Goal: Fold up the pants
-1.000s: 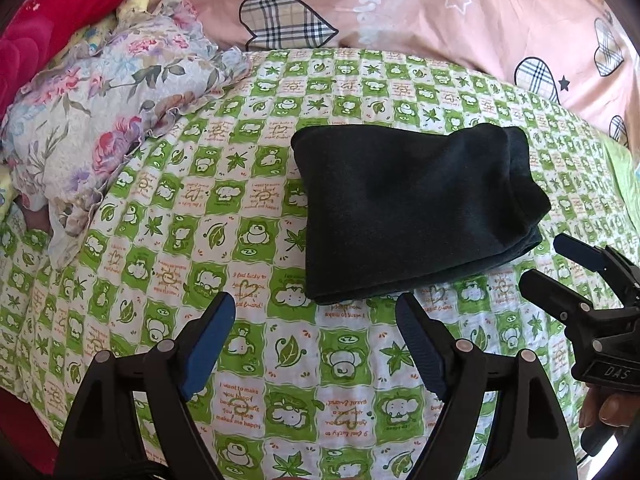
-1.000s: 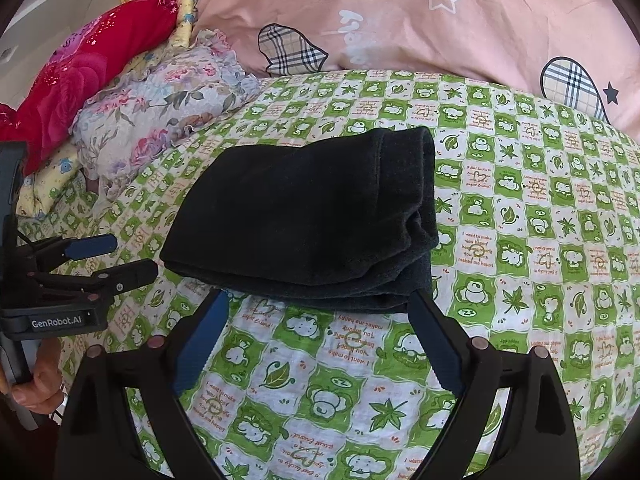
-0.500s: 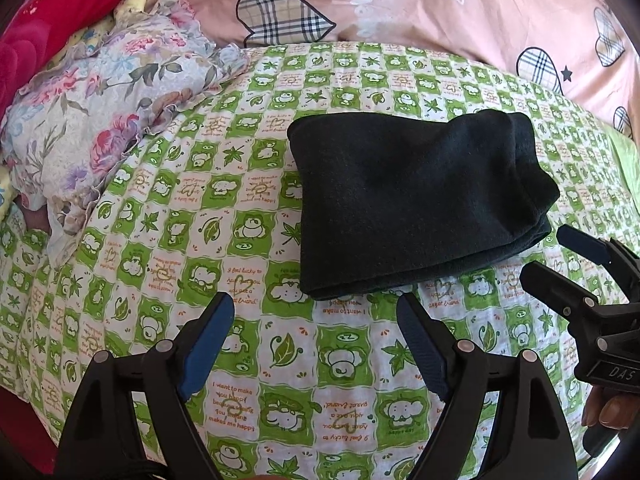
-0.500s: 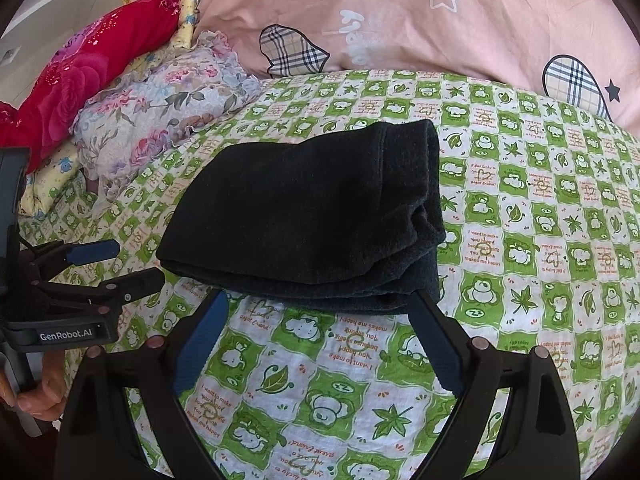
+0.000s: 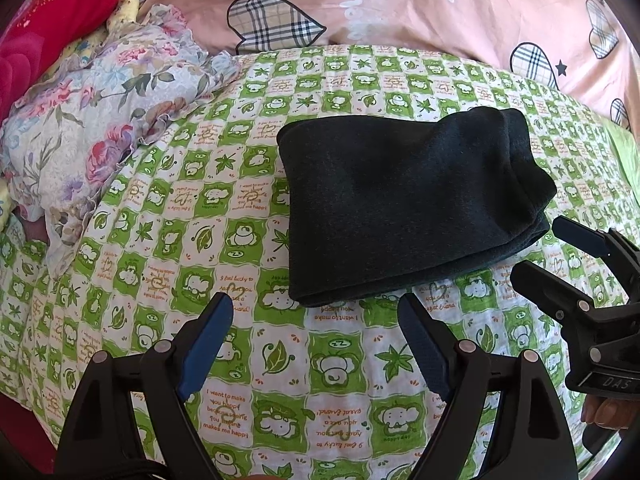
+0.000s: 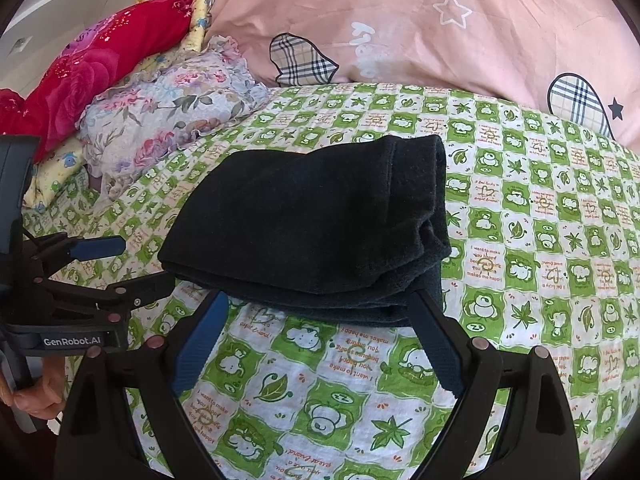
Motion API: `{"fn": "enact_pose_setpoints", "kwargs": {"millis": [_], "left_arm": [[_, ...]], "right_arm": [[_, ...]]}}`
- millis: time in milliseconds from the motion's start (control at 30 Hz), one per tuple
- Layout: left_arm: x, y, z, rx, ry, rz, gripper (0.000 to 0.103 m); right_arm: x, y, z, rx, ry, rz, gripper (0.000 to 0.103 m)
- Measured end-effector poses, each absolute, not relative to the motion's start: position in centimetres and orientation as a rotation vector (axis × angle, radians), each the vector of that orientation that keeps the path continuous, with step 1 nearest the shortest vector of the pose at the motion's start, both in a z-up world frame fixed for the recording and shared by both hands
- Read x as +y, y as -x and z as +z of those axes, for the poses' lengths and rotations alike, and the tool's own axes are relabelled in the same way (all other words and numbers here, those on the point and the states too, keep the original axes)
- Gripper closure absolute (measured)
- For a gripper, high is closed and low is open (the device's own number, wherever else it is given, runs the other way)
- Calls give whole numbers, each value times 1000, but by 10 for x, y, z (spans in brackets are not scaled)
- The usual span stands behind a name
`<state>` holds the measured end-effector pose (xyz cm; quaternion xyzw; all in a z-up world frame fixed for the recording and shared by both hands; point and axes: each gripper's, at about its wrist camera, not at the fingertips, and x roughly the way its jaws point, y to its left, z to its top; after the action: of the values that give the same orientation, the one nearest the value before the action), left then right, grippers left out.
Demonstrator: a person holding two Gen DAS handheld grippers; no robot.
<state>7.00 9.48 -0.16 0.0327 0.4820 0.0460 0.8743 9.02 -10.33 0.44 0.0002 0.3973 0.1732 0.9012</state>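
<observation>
Bed [image 5: 328, 392]: green check sheet. Pants [image 5: 404, 204] lie mid-sheet, folded into a thick dark bundle. Left gripper [image 5: 316, 336] wide, empty, just short of the near edge. Right gripper [image 6: 316, 330] wide, empty, tips at the hem. Judgement: fold looks finished; withdraw both without snagging layers.

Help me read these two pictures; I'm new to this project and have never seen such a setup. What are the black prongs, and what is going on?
No robot here: a person holds one hand-held gripper in each hand, each with a fisheye camera looking along its two fingers. One picture is from the left hand-held gripper, the other from the right hand-held gripper. Both are open and hold nothing. Each also shows in the other's view, at the edge. Before them lie dark pants, already folded into a bundle, on a green checked sheet. A floral pillow and a pink quilt lie behind.
</observation>
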Motion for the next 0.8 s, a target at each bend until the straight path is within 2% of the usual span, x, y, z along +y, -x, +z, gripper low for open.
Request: {"fn": "enact_pose_setpoints", "kwargs": {"millis": [800], "left_arm": [[95, -77, -3, 1011, -64, 72, 18]], "right_arm": [[-103, -98, -1, 829, 2, 371, 12]]}}
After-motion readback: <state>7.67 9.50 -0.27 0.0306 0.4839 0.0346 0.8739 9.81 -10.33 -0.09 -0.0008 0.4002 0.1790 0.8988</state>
